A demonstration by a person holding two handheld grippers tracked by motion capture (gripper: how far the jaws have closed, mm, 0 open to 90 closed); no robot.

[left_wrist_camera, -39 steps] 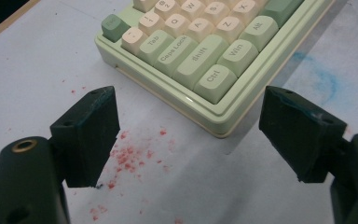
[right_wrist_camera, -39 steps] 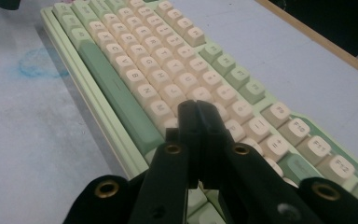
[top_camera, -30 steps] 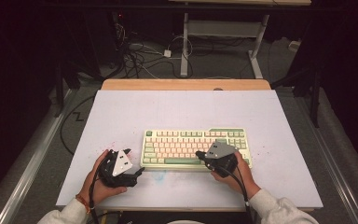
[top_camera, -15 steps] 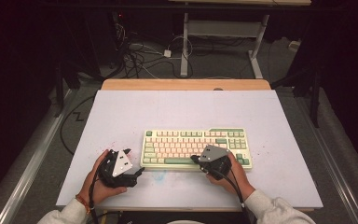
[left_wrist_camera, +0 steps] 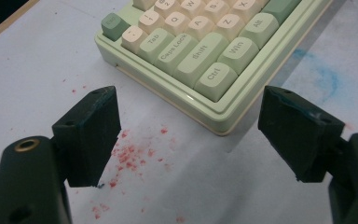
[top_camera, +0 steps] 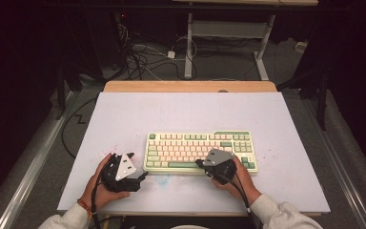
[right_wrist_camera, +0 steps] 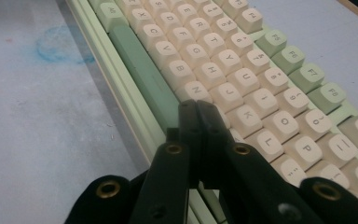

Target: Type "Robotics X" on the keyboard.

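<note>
So the right tool (top_camera: 201, 163) has slid a bit left along the keyboard's (top_camera: 198, 144) front edge since a second ago, jaws pressed together, tip now over the space bar (right_wrist_camera: 144, 74). Looks like it's lining up to poke keys. Left tool (top_camera: 140, 167) sits parked on the table (top_camera: 186, 109), jaws apart, holding nothing.

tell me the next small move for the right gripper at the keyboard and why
Probably ease the right gripper down onto the key under its tip. Its jaws are shut together like a single poking finger, and they hover over the keyboard near the M and comma keys beside the space bar. The left gripper waits open off the keyboard's corner.
</note>
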